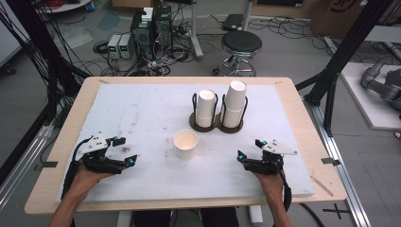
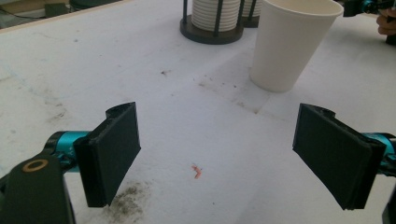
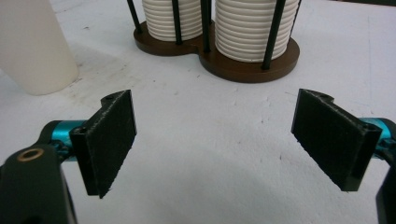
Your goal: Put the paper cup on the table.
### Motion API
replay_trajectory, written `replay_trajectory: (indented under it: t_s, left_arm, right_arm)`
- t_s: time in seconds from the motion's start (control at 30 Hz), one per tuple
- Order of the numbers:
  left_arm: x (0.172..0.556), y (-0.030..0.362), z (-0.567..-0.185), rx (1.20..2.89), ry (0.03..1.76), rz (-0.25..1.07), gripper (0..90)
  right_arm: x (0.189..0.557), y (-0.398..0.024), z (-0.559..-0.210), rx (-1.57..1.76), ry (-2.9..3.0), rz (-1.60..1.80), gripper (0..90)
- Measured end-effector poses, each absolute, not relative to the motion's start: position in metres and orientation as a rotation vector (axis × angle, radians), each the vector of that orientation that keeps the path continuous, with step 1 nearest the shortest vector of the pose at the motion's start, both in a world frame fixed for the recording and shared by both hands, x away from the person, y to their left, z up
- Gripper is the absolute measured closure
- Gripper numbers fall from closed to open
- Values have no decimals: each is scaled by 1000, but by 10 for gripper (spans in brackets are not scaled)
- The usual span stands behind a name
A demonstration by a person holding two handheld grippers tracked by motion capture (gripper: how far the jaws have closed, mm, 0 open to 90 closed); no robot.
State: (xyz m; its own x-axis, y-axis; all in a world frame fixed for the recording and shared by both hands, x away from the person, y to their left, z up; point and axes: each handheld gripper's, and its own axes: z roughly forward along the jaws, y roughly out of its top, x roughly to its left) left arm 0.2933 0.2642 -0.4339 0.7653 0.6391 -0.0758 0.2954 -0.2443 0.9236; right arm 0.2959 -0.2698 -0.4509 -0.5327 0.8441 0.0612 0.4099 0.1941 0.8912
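Note:
A single white paper cup stands upright and open-mouthed on the white mat, in front of a dark double rack that holds two stacks of white cups. My left gripper rests low at the mat's left, jaws wide apart with nothing between them; the cup stands ahead and right of it. My right gripper sits at the mat's right, also open and empty, facing the rack, with the single cup off to its left.
The mat lies on a wooden table. Small dirt smudges mark the mat by the left gripper. Beyond the table stand a black stool, computer boxes and tangled cables on the floor.

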Motion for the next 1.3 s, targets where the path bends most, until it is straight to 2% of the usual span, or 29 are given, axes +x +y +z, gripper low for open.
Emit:
replay_trajectory:
  t_s: [0.5,0.8,1.3]
  left_arm:
    - [286,275,-449,1740,718,410,147]
    - [286,277,-454,1750,712,382,147]
    - [282,273,-454,1770,704,446,149]
  right_arm:
    - [295,-271,-451,1138,2030,1320,146]
    - [295,-270,-451,1136,2037,1317,146]
    - [293,-271,-451,1117,2030,1336,146]
